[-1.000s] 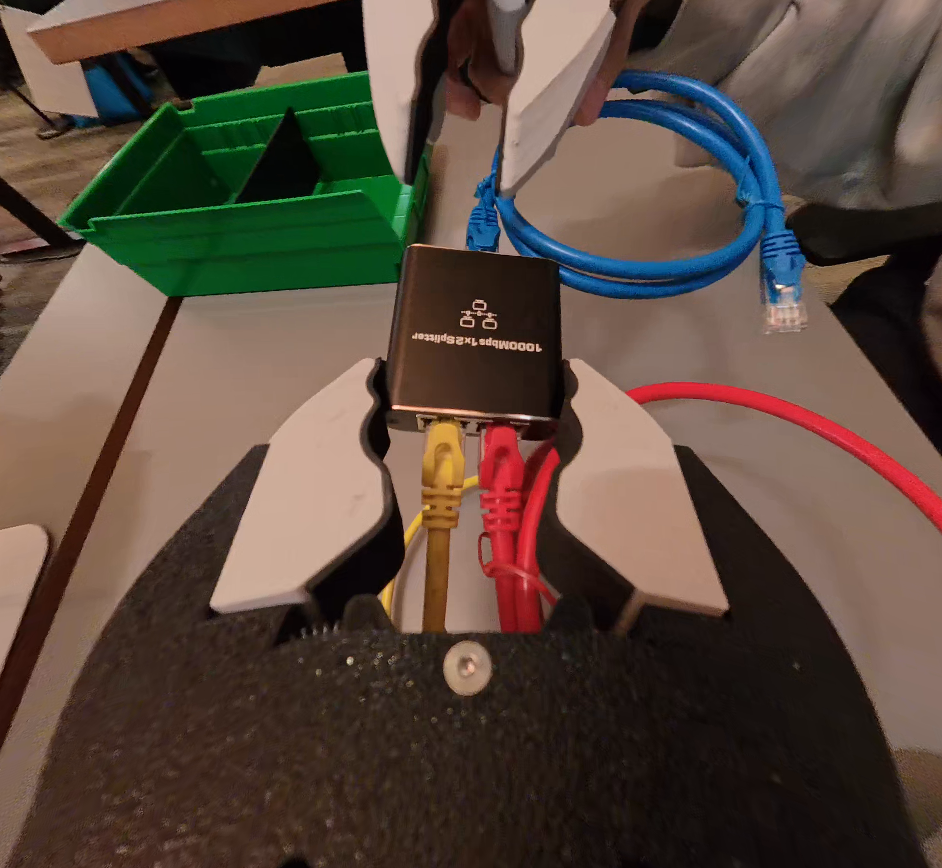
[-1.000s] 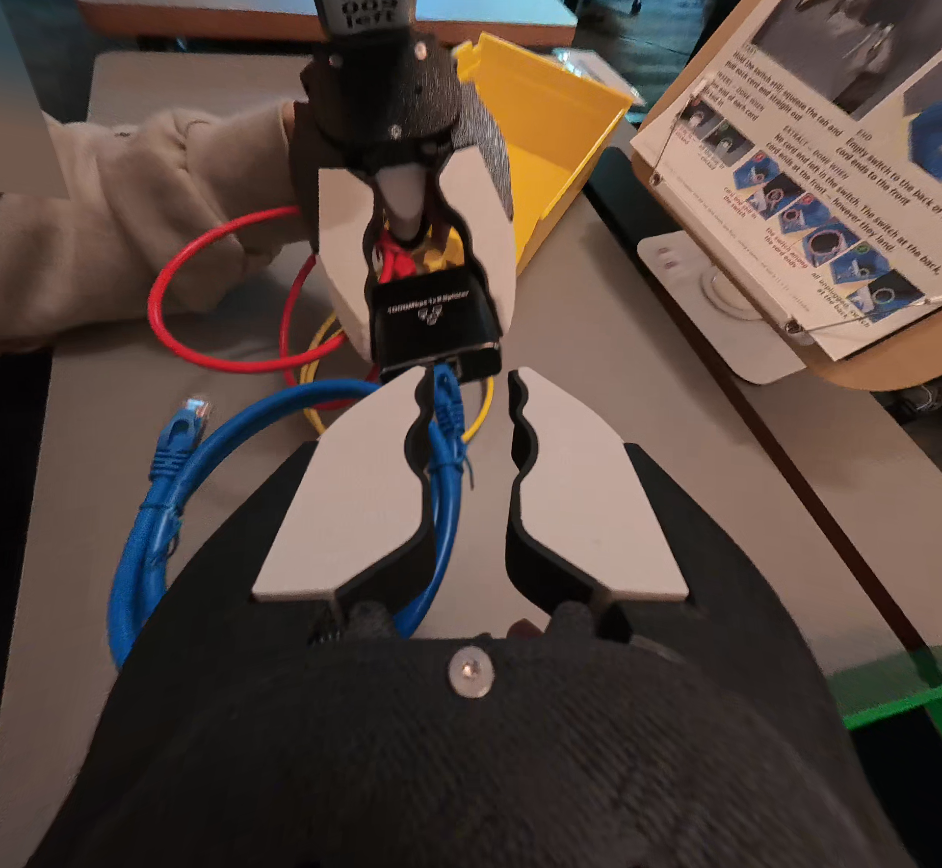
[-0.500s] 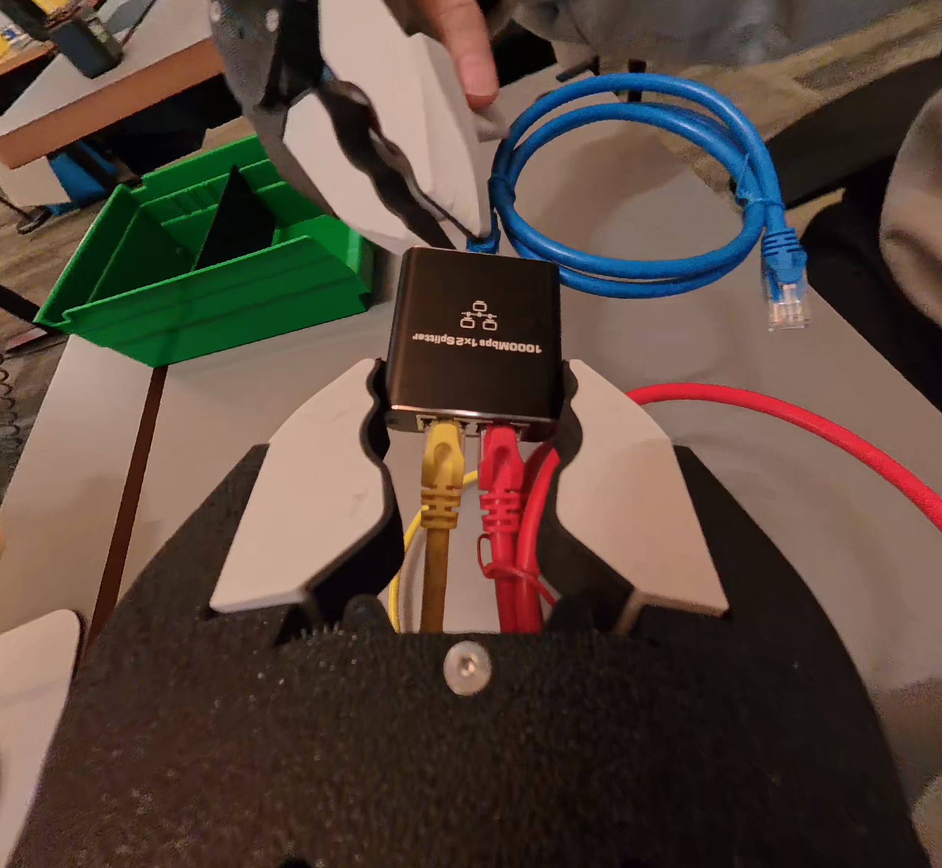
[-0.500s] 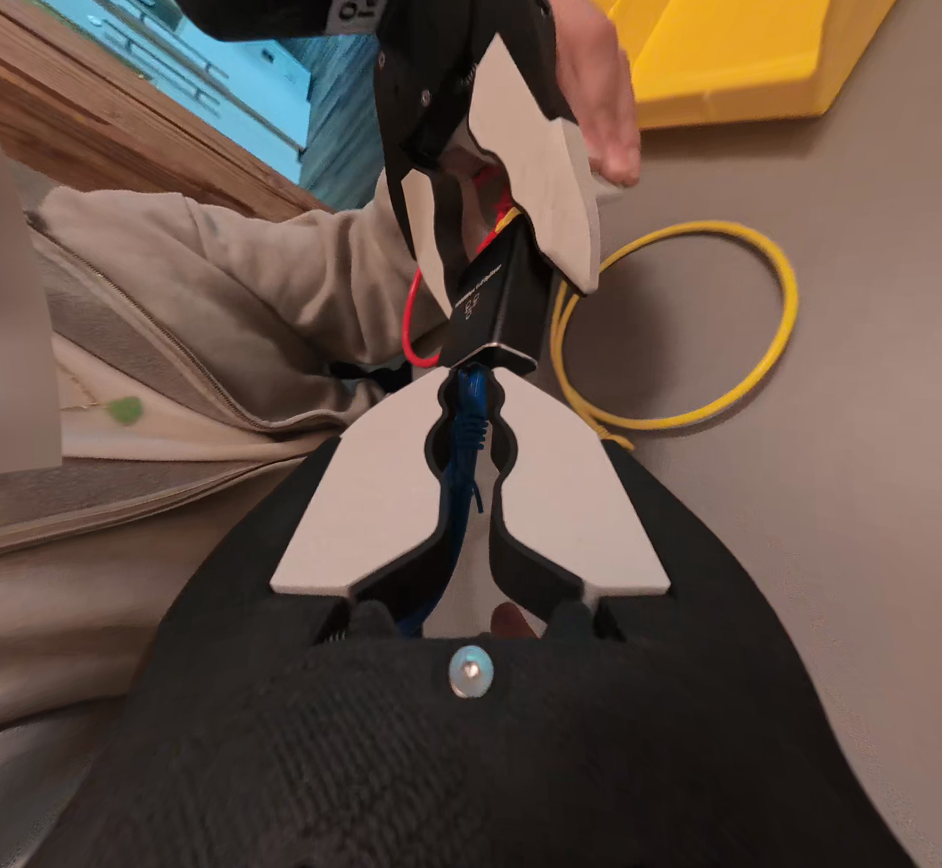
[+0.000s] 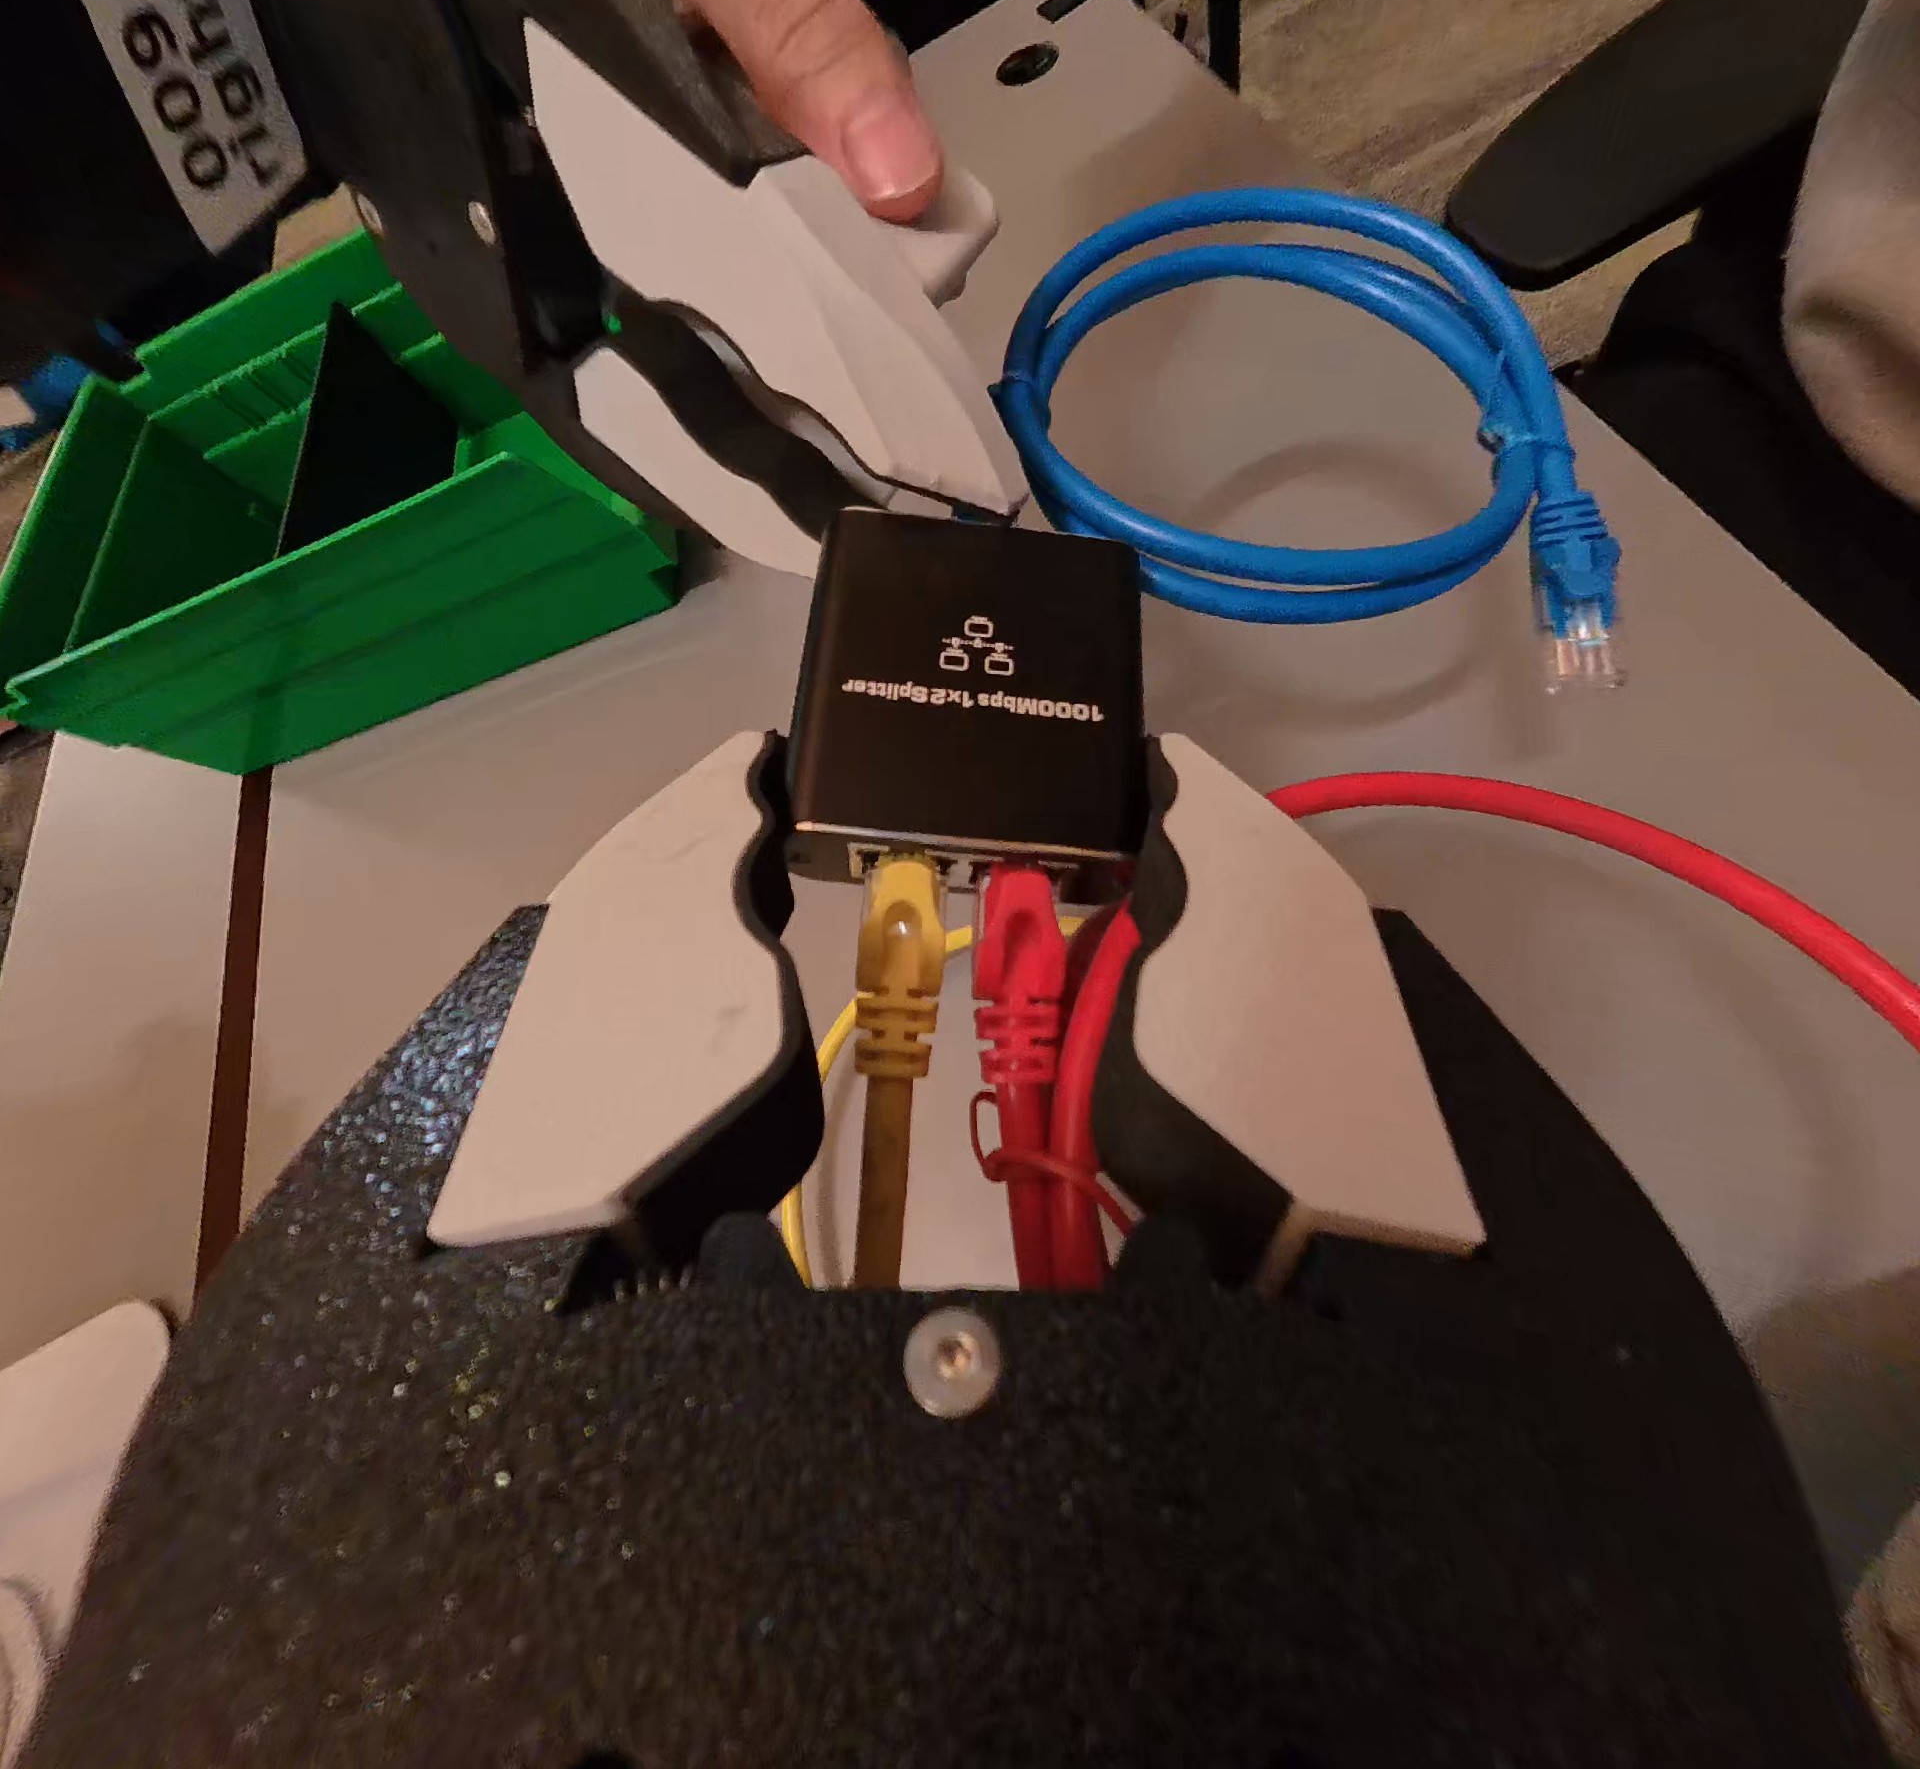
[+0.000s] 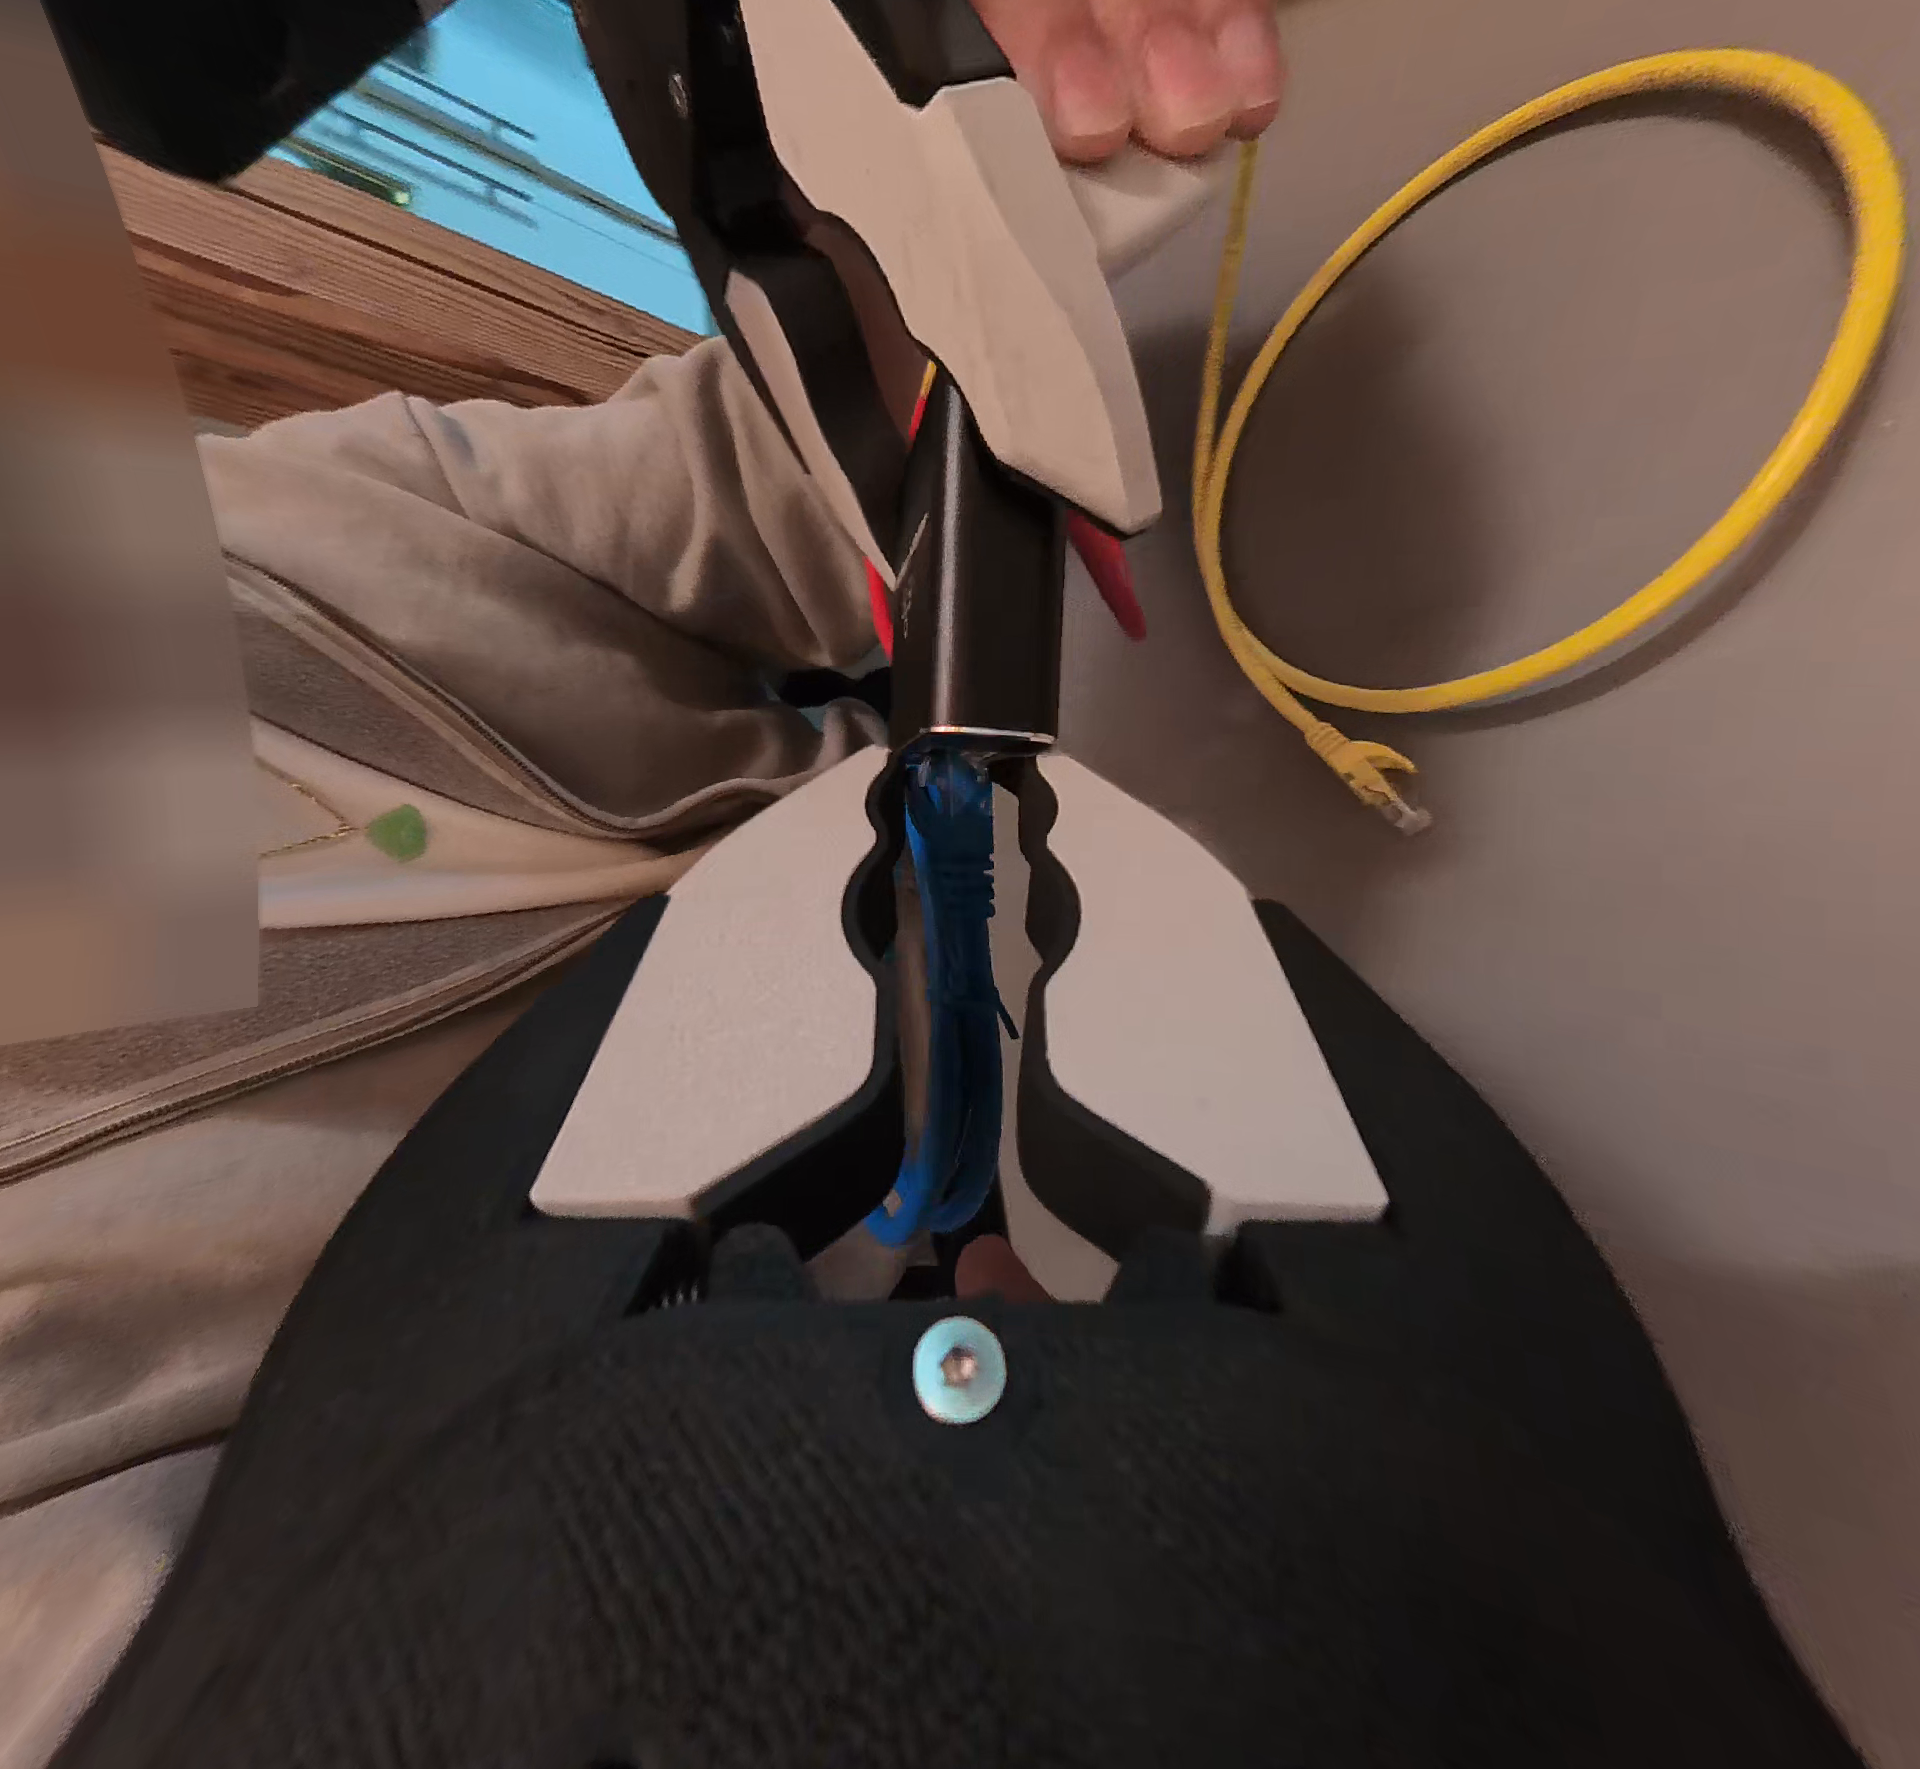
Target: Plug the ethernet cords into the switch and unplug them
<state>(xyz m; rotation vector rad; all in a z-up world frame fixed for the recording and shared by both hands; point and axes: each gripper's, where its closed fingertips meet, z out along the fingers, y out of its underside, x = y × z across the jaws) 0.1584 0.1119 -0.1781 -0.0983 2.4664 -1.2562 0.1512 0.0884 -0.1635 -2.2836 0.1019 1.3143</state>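
The black switch [image 5: 966, 680] carries white lettering under a network pictogram; each claw body bears a printed label.

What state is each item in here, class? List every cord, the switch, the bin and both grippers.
switch: held at its sides by the left gripper.
yellow cord: plugged in; its other end lies loose.
red cord: plugged in beside the yellow.
blue cord: plug at the switch's far port, gripped by the right gripper; its other end lies free.
green bin: on the table; contents unclear.
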